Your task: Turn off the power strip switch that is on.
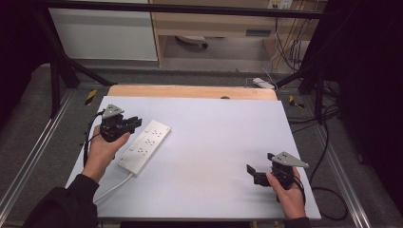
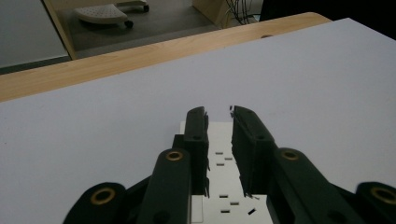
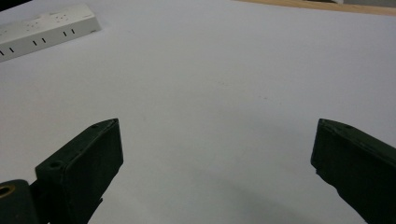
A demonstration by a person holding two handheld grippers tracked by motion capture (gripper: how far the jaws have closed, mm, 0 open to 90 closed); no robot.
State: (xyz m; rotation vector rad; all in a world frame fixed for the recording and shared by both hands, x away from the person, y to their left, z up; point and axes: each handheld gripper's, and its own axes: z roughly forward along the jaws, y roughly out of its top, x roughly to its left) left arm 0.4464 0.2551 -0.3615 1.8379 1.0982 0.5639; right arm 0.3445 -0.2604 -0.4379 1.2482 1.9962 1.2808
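Note:
A white power strip [image 1: 144, 146] lies slantwise on the left part of the white table [image 1: 218, 133], and its cord [image 1: 113, 186] runs off toward the front edge. My left gripper [image 1: 138, 122] hovers at the strip's far left edge. In the left gripper view its jaws [image 2: 218, 112] stand only a narrow gap apart, with nothing between them and the strip's sockets [image 2: 224, 161] right below. My right gripper [image 1: 252, 174] rests at the front right, far from the strip. It is wide open [image 3: 217, 135] over bare table, with the strip [image 3: 44, 30] far off at the upper left.
A wooden strip [image 1: 190, 91] borders the table's far edge. Black frame legs [image 1: 57, 80] stand at the back corners. Cables [image 1: 328, 156] trail on the floor at the right, and a white plug block [image 1: 263, 83] lies behind the table.

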